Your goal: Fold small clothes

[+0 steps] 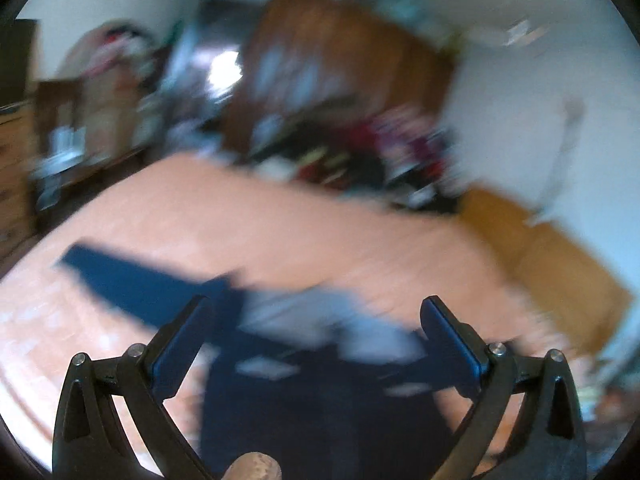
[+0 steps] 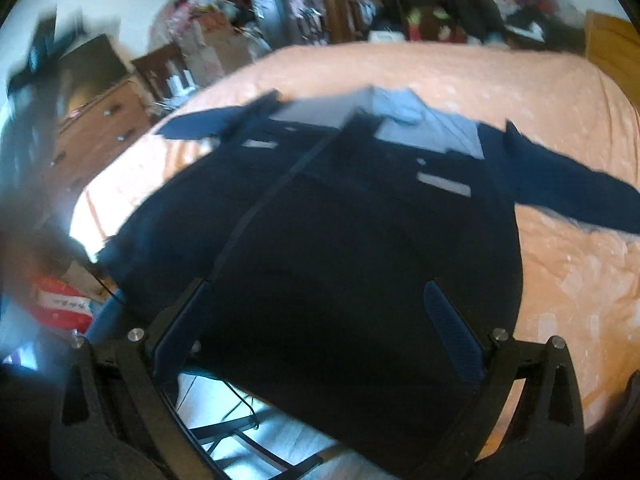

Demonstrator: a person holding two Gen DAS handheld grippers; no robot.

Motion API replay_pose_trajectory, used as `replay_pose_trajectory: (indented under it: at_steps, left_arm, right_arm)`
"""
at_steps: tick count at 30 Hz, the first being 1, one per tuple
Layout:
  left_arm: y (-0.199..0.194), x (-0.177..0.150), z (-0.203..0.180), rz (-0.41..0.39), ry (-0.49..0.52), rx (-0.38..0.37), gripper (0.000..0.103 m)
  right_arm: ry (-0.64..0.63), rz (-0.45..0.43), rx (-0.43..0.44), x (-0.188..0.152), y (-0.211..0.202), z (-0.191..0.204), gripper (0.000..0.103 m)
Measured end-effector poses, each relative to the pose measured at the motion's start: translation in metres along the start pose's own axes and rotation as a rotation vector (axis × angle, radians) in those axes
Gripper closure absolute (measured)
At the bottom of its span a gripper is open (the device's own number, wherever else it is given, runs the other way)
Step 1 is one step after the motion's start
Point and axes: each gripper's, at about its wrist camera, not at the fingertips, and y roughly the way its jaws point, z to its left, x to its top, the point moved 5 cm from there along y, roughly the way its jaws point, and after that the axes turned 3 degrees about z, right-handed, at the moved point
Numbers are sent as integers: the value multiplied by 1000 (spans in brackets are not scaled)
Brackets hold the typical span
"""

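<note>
Item 1 – dark navy jacket (image 2: 340, 248): lies spread on the bed (image 2: 460, 76), front up, zip line running diagonally up the chest. Grey lining (image 2: 404, 114) shows at the collar end, farthest from the grippers. One sleeve (image 2: 560, 188) is stretched out to the right side of the right-wrist view; the other sleeve (image 1: 132, 280) runs out to the left in the left-wrist view. The hem end hangs over the near bed edge, w/ pale floor visible below it.

Item 2 – bed: peach/orange cover, faint pale pattern, fills most of both views.

Item 3 – left gripper (image 1: 316, 344): jaws spread wide, nothing between them. Blue pads; it hovers above the jacket's collar/lining area (image 1: 320, 320), not touching as far as can be judged. View heavily blurred.

Item 4 – right gripper (image 2: 320, 332): jaws wide apart, nothing clamped. It sits over the jacket's lower body near the bed edge; contact w/ cloth can't be told.

Item 5 – surroundings: wooden dresser (image 2: 100, 128) left of bed; heap of mixed clothes (image 2: 448, 4) beyond the far bed edge; tall brown wardrobe (image 1: 340, 68) behind, blurred; red bag (image 2: 64, 304) on floor at left. Details of the rest are too blurred to list.
</note>
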Motion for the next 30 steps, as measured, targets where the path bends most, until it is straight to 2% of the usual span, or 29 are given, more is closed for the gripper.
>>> replay_pose_trajectory:
  at_steps: [2, 5, 7, 10, 11, 13, 15, 18, 21, 25, 27, 30]
  left_arm:
    - [59, -32, 50, 131, -11, 143, 0]
    - [129, -83, 122, 299, -70, 255, 0]
    - [158, -122, 164, 384, -139, 312, 0]
    - [172, -153, 219, 434, -224, 377, 0]
    - [175, -160, 227, 421, -257, 339, 0]
    - [174, -163, 228, 367, -268, 305, 0]
    - [177, -168, 220, 376, -240, 314, 0]
    - [178, -175, 209, 391, -163, 326, 0]
    - [177, -170, 208, 410, -184, 280, 0]
    - [164, -136, 218, 343, -300, 152, 1]
    - [167, -108, 233, 268, -325, 156, 1]
    - [185, -64, 261, 202, -388, 127, 1]
  right_arm:
    - [21, 29, -34, 4, 6, -13, 0]
    - [58, 64, -84, 6, 25, -33, 0]
    - [87, 94, -130, 4, 42, -49, 0]
    - [108, 166, -188, -8, 70, -64, 0]
    - [120, 175, -177, -14, 76, -66, 0]
    - [131, 130, -167, -18, 76, -66, 0]
    - [139, 117, -172, -20, 74, -65, 0]
    - [227, 98, -157, -27, 70, -67, 0]
    - [324, 63, -163, -34, 73, -72, 0]
    - [338, 86, -165, -33, 77, -73, 0]
    - [335, 97, -156, -33, 77, -73, 0]
    - [327, 104, -155, -35, 77, -73, 0]
